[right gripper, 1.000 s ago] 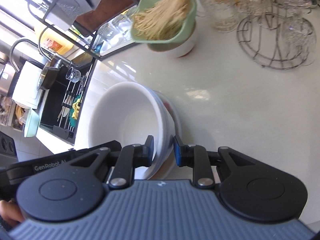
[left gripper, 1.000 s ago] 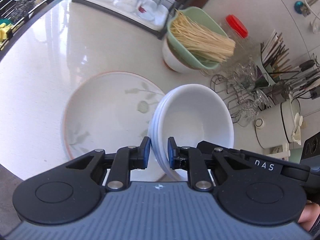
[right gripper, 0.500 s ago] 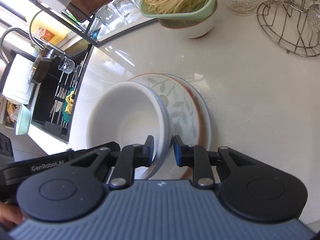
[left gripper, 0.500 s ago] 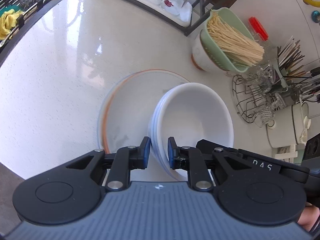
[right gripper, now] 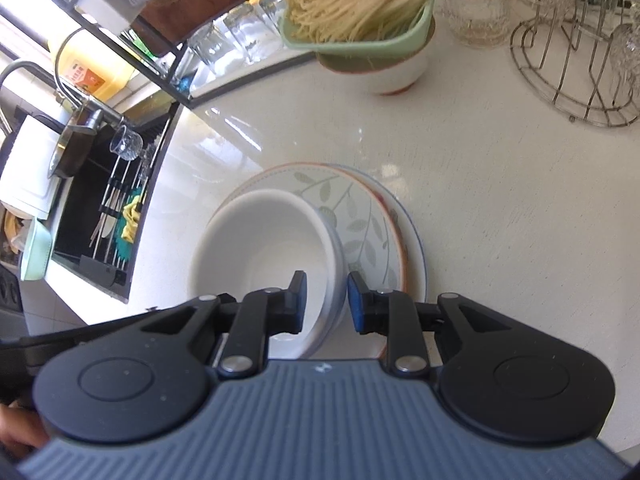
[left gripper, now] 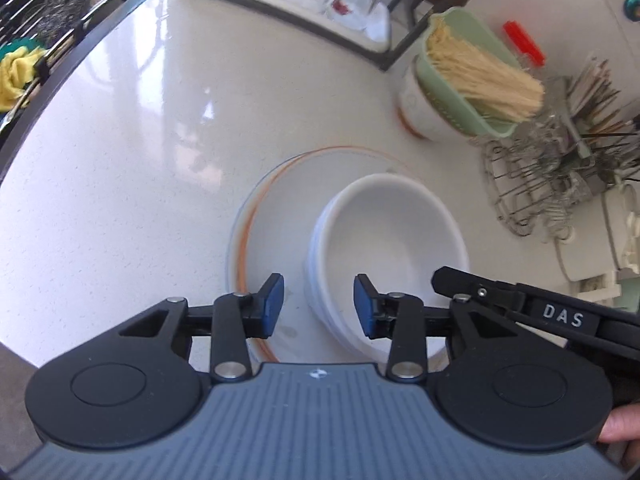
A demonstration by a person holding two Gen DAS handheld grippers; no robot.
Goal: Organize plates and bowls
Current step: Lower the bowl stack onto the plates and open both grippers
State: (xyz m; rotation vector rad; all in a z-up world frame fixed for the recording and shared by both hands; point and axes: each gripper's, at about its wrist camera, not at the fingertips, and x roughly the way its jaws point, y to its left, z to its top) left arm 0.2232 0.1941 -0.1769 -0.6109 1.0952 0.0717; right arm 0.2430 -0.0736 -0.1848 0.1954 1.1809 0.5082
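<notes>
Moved since the earlier frames: nested white bowls, then carried tilted over the counter, now sit on the stacked plates; both grippers have just been opening

- Left gripper: black linkage arms, blue pads, jaws spread; the bowls' left rim stands between the pads with a gap on each side
- Right gripper: same build, jaws parted a little; the bowls' right rim lies between the pads, no pad visibly pressing
- Bowls: glossy white, round, deep, at least two nested, off-centre on the plates
- Plates: two round, shallow; upper one cream with grey-green leaf sprigs and an orange rim line, lower one blue-edged, showing beyond it
- Countertop: pale, speckled, polished, glare patches
- Green plastic container: rounded-square, filled with dry pale noodles, seated in a white bowl with orange foot
- Wire rack: bent metal, round base, holding glasses
- Sink area: dark basin, yellow cloth, upturned stemmed glass
</notes>
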